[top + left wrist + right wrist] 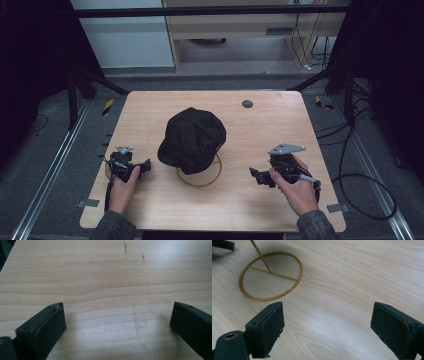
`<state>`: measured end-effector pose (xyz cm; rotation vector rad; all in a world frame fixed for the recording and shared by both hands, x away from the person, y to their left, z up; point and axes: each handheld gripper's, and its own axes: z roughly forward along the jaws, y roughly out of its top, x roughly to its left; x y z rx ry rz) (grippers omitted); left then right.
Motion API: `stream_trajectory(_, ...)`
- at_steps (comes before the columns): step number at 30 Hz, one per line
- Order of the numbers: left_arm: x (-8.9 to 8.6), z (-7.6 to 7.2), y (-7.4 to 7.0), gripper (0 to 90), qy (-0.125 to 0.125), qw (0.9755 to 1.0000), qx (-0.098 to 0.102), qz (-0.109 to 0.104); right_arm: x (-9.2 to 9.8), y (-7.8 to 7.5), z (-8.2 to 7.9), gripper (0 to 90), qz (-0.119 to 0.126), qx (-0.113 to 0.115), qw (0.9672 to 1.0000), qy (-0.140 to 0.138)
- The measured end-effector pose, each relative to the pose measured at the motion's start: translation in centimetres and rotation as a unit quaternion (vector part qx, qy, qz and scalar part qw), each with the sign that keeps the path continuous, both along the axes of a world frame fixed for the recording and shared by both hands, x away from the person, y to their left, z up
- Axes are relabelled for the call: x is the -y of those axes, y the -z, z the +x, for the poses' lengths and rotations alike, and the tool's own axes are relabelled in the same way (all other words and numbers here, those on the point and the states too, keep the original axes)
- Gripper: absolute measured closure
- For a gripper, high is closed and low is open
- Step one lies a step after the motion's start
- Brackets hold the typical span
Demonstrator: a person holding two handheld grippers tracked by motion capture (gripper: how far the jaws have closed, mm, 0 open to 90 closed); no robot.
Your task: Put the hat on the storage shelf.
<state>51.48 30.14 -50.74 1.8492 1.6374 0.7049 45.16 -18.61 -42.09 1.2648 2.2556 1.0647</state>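
Observation:
A black cap (192, 139) sits atop a thin gold wire stand at the table's centre. The stand's ring base (200, 181) lies flat on the wood; in the right gripper view the ring base (270, 276) and its slanted stem (260, 256) show at upper left. My left gripper (148, 165) rests left of the cap, jaws wide apart over bare wood (117, 320). My right gripper (254, 176) sits to the right of the ring, also open and holding nothing (327, 327).
The light wooden table (280, 125) has a small dark round disc (247, 104) near its far edge. Black frame rails and cables (360, 185) run along the floor on both sides. A pale cabinet (250, 30) stands beyond the table.

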Motion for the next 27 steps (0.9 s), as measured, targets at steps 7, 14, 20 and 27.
stream_trajectory(7, 0.0, 0.0, 0.0, 0.0, 0.000, 1.0000, 0.000, 0.000, -0.1, 2.1, -0.4, 11.5, -0.006, -0.004, 1.0000, 0.001)
stream_trajectory(14, 0.0, 0.0, 0.0, 0.0, -0.001, 1.0000, 0.000, 0.000, -0.3, 3.9, -0.6, 11.1, -0.009, -0.016, 0.9998, 0.001)
stream_trajectory(20, 0.0, 0.0, 0.0, 0.0, 0.000, 1.0000, 0.000, 0.000, -0.3, 5.2, -0.8, 10.7, -0.010, -0.022, 0.9997, 0.001)
stream_trajectory(27, 0.0, 0.0, 0.0, 0.0, 0.000, 1.0000, 0.000, 0.000, -0.5, 6.2, -0.9, 10.4, -0.011, -0.020, 0.9997, -0.001)
